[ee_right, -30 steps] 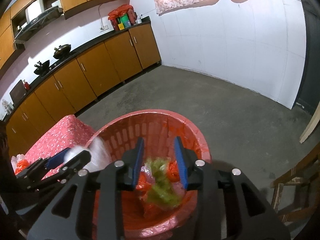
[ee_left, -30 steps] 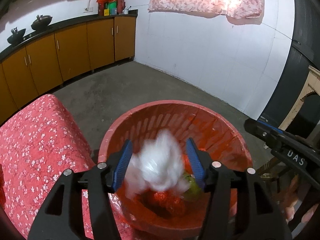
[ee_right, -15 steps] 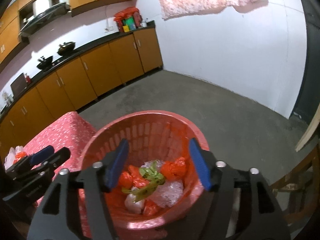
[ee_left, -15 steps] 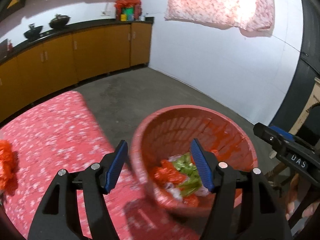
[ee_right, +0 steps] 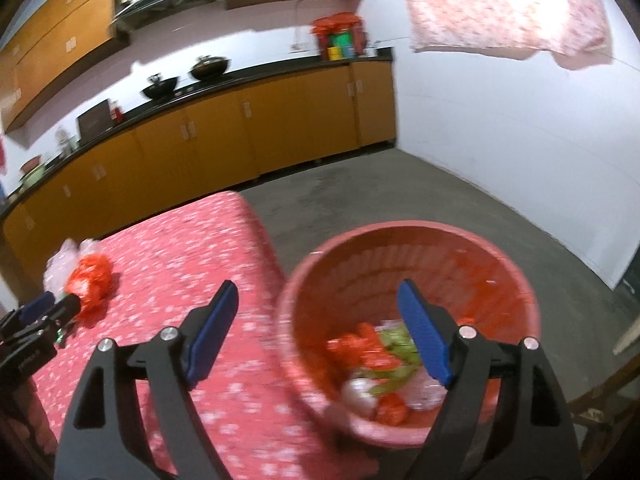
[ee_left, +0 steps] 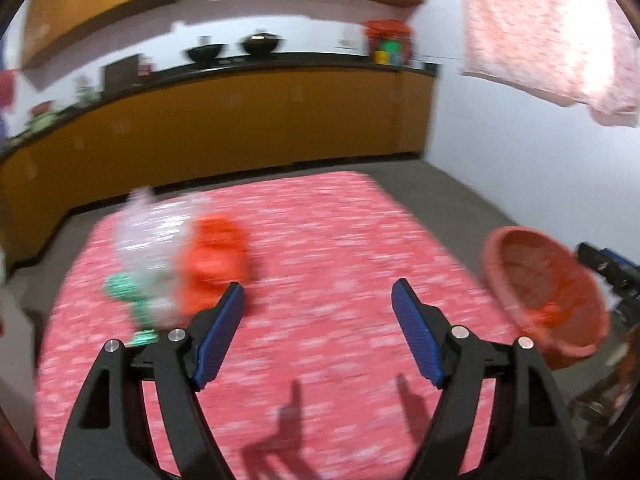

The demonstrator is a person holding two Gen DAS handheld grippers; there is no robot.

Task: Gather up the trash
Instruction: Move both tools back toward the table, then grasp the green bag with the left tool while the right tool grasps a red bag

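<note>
The left claw (ee_left: 318, 306) hangs over the tabletop (ee_left: 320, 240), with nothing between its opening jaws. Ahead and to its left, a crumpled bag (ee_left: 214, 260) lies on the tabletop, touching a clear wrapper (ee_left: 148, 240) on its far left side. The basket (ee_left: 536, 280) stands off the tabletop's edge, right of this claw. The right claw (ee_right: 316, 312) straddles that edge, and the trash (ee_right: 380, 364) lies in the basket below its right jaw.

basket (ee_right: 404, 256): ribbed plastic | tablecloth (ee_left: 320, 240): flowered cloth | trash (ee_left: 216, 260): crinkled glossy plastic | floor (ee_right: 400, 188): rough concrete
</note>
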